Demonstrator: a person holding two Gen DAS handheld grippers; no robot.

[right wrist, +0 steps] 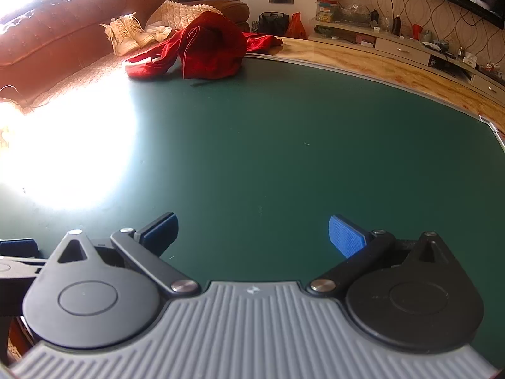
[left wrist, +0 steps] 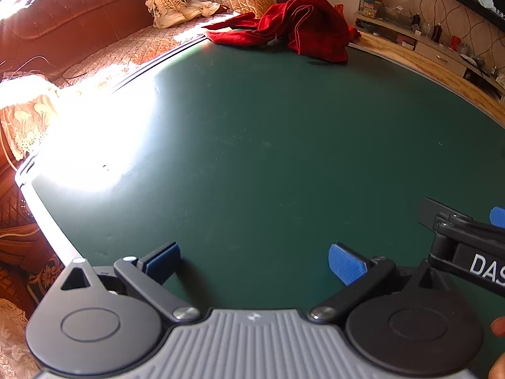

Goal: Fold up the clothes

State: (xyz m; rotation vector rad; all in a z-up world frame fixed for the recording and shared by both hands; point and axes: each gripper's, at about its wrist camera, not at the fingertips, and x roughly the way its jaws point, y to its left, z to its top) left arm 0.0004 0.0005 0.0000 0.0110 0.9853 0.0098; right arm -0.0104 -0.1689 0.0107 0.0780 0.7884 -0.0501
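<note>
Left wrist view: a green table (left wrist: 268,145) beside a sofa; the left gripper (left wrist: 254,263), jaws apart and empty, faces the crumpled red garment (left wrist: 296,25) at one o'clock, far edge.

Right wrist view: the right gripper (right wrist: 252,235), jaws apart and empty, has that garment (right wrist: 202,47) at eleven o'clock, stretched crosswise; neither gripper is clearly nearer.

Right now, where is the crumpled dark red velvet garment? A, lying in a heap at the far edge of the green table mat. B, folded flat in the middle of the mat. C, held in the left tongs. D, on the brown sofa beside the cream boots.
A: the crumpled dark red velvet garment lies heaped at the far edge of the green table mat, while the left tongs and right tongs are open and empty.
</note>
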